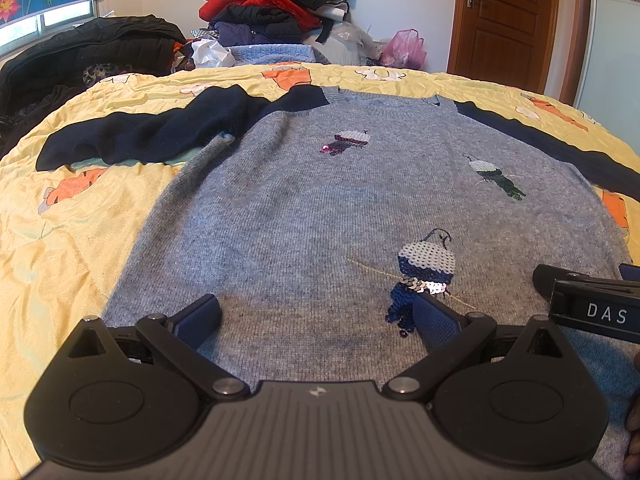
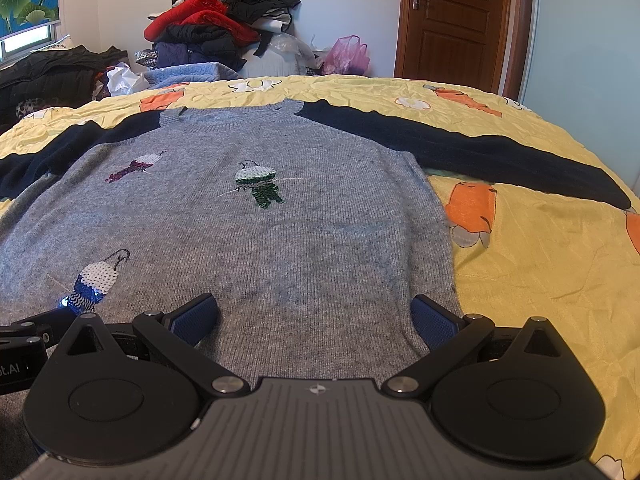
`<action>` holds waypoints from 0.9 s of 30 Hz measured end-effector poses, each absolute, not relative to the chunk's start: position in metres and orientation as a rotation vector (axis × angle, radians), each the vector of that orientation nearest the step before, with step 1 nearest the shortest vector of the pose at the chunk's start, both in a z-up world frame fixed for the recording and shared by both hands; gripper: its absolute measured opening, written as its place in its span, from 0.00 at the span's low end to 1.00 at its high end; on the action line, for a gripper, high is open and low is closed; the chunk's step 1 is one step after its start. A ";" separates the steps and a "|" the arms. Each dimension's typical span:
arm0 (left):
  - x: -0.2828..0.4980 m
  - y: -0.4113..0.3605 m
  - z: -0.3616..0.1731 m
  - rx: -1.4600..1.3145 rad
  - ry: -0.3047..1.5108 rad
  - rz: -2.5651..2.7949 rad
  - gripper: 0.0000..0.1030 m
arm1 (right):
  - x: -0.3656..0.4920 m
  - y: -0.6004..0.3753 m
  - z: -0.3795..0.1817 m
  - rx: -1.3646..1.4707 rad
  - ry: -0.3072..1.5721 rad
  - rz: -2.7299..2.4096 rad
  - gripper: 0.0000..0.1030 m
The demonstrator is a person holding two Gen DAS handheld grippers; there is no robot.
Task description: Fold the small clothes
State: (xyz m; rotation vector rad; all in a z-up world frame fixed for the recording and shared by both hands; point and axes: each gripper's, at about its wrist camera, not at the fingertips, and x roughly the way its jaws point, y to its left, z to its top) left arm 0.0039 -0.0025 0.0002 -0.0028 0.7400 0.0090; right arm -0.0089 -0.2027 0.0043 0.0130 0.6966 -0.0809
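A grey knit sweater with navy sleeves and sequin birds lies flat, face up, on the yellow bedspread; it also shows in the right wrist view. Its left sleeve is bunched and bent; its right sleeve stretches straight out. My left gripper is open and empty, low over the hem's left half. My right gripper is open and empty over the hem's right corner. Each gripper shows at the edge of the other's view, the right one and the left one.
A pile of red and dark clothes stands behind the bed. Black jackets lie at the far left. A pink plastic bag sits near a brown door. The bedspread extends right of the sweater.
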 end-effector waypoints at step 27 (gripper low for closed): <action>0.002 -0.001 0.001 -0.006 0.737 0.007 1.00 | -0.027 -0.229 0.028 0.127 0.587 0.029 0.99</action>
